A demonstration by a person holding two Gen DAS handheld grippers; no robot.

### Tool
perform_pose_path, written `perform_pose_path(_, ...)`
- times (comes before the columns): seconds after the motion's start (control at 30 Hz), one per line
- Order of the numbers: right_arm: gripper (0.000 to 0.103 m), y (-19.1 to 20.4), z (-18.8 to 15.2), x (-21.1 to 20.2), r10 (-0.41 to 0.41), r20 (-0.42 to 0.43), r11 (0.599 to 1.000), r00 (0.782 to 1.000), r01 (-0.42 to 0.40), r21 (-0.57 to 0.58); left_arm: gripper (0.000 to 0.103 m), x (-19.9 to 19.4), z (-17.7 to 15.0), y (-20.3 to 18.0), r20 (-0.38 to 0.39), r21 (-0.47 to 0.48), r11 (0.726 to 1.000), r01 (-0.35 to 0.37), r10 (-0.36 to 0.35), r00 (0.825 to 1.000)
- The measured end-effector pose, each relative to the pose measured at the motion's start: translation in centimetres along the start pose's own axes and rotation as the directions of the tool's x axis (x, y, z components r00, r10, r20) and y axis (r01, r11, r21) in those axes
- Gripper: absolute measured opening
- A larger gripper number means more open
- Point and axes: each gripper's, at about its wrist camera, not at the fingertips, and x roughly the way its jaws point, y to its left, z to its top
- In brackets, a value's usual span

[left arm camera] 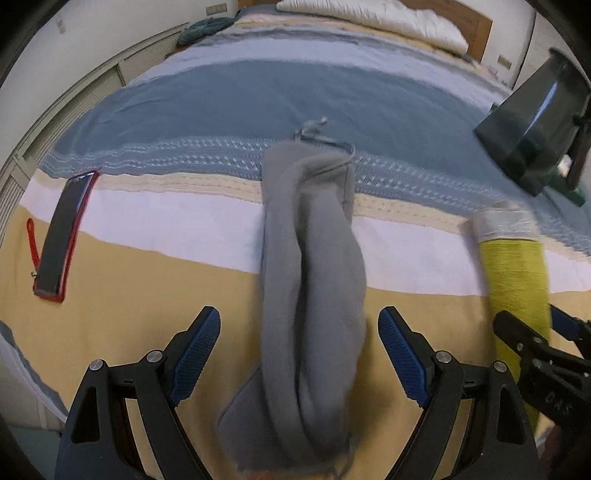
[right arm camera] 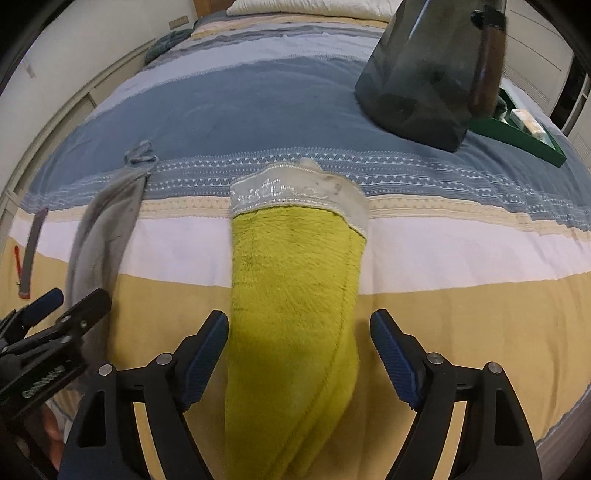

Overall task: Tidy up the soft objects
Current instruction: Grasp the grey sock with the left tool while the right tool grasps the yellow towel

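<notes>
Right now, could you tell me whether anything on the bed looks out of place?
A hard black phone in a red case lies on the striped bedspread, left of the rolled grey fleece, odd among soft things.

A bedroom in a home — a wide bed (left arm camera: 155, 302) under a striped blue, white and yellow bedspread (left arm camera: 236, 96), a white pillow (left arm camera: 373, 18) against a wooden headboard (left arm camera: 480, 33), and louvred cabinet doors (left arm camera: 62, 107) along the wall.
</notes>
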Motion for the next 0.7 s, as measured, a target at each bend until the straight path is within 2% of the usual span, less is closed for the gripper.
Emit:
perform_pose_path(0.13, 0.083, 0.4, 0.6, 2.1, -0.012, -0.036, 1.0, 0.999, 0.013, 0.006, 0.084, 1.8, 0.5, -0.1, -0.04, -0.012, 1.0, -0.017, 0.017, 0.999)
perform_pose_path(0.37, 0.103, 1.8, 0.8, 4.8, -0.048, -0.052, 0.999, 0.998, 0.046, -0.026, 0.089, 2.6, 0.9, -0.5, -0.041, -0.003, 0.999, -0.039, 0.038, 0.998)
perform_pose_path(0.57, 0.103, 1.9, 0.8, 6.0, -0.052, -0.06, 0.999, 0.997, 0.05, -0.021, 0.098, 3.1, 1.1, -0.8, -0.051, -0.005, 0.998, -0.068, 0.067, 0.996)
perform_pose_path(0.7, 0.103, 2.2, 1.4, 6.4, -0.04, -0.075, 0.999, 0.996, 0.039, -0.021, 0.095, 3.1, 1.1, -1.3, -0.036, 0.003, 0.997, -0.072, 0.072, 0.997)
